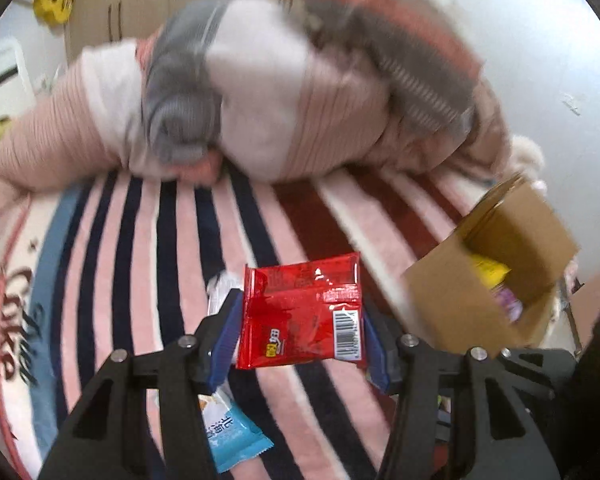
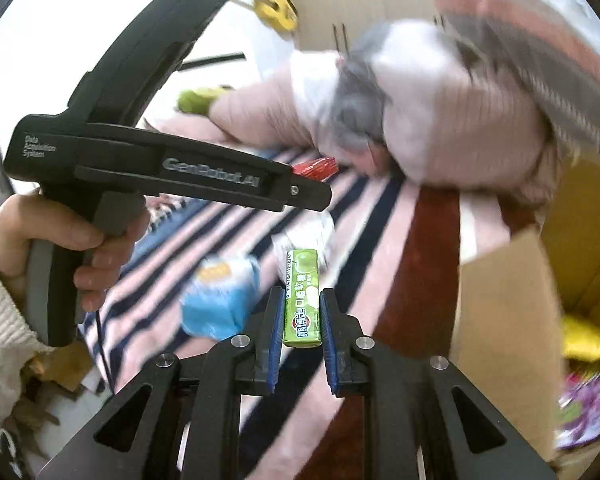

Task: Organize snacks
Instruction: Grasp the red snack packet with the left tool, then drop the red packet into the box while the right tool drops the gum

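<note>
My left gripper (image 1: 300,320) is shut on a red snack packet (image 1: 300,316) and holds it above the striped blanket (image 1: 140,240). An open cardboard box (image 1: 488,280) stands to its right with a yellow packet (image 1: 490,268) and a purple packet inside. My right gripper (image 2: 300,312) is shut on a green candy stick pack (image 2: 302,300), held above the blanket. In the right wrist view the box (image 2: 504,320) is at the right, and the left gripper's body (image 2: 160,168) is at upper left with the red packet's edge (image 2: 316,168) showing.
A light-blue snack packet (image 1: 236,440) lies on the blanket under my left gripper; it also shows in the right wrist view (image 2: 220,300) beside a white wrapped snack (image 2: 308,236). Folded pink and grey bedding (image 1: 260,100) lies across the back.
</note>
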`<action>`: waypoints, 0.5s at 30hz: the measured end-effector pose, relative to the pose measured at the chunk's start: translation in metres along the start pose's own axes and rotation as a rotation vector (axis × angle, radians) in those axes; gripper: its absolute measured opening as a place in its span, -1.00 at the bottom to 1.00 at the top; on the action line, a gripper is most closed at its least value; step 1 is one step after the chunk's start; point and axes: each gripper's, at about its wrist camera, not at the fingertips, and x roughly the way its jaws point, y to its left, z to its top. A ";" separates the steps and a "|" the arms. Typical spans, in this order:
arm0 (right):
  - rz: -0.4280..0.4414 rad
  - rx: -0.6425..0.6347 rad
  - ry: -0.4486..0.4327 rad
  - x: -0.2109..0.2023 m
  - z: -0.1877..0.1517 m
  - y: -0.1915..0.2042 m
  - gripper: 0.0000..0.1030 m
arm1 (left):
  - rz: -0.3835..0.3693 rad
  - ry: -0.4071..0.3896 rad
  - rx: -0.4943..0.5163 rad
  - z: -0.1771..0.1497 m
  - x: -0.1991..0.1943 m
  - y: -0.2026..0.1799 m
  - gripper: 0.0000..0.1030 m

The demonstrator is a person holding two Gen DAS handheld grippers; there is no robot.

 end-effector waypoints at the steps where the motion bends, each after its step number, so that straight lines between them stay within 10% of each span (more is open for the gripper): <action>1: -0.002 -0.003 -0.012 -0.008 0.005 -0.001 -0.77 | -0.006 -0.017 0.017 0.006 -0.010 -0.007 0.00; 7: -0.085 0.008 -0.056 -0.056 0.019 -0.037 -0.77 | -0.099 -0.081 0.136 0.032 -0.042 -0.069 0.02; 15: -0.265 0.084 0.011 -0.082 -0.002 -0.120 -0.77 | -0.283 0.026 0.229 0.040 0.016 -0.175 0.03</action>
